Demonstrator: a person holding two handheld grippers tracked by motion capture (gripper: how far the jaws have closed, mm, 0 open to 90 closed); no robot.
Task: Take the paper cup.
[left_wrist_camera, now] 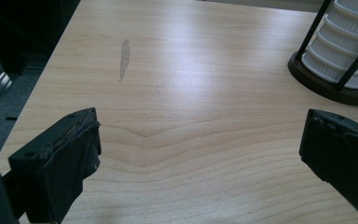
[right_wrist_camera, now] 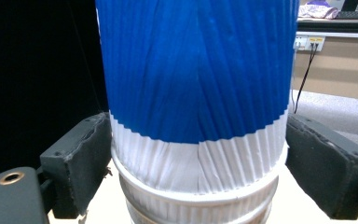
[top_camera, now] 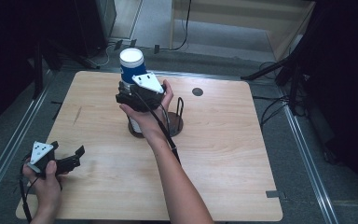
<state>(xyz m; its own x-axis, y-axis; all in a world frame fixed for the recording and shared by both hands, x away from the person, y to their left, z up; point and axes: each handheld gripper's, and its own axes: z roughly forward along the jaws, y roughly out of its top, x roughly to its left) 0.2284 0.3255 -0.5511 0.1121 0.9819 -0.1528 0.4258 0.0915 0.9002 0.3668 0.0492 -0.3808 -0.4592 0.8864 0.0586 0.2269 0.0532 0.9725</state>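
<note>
I can read no writing anywhere in these views. The blue and white paper cup (right_wrist_camera: 196,84) between the jaws of my right hand-held gripper (right_wrist_camera: 193,172) shows plain colour with fine pleats and no print or logo on the side facing me. The grey plate on my left hand-held gripper (top_camera: 67,161) carries a few small dark dots, not letters or numbers. The counter (left_wrist_camera: 191,116) bears a faint grey smear, no label. The things on the far shelf are too blurred to read.
</note>
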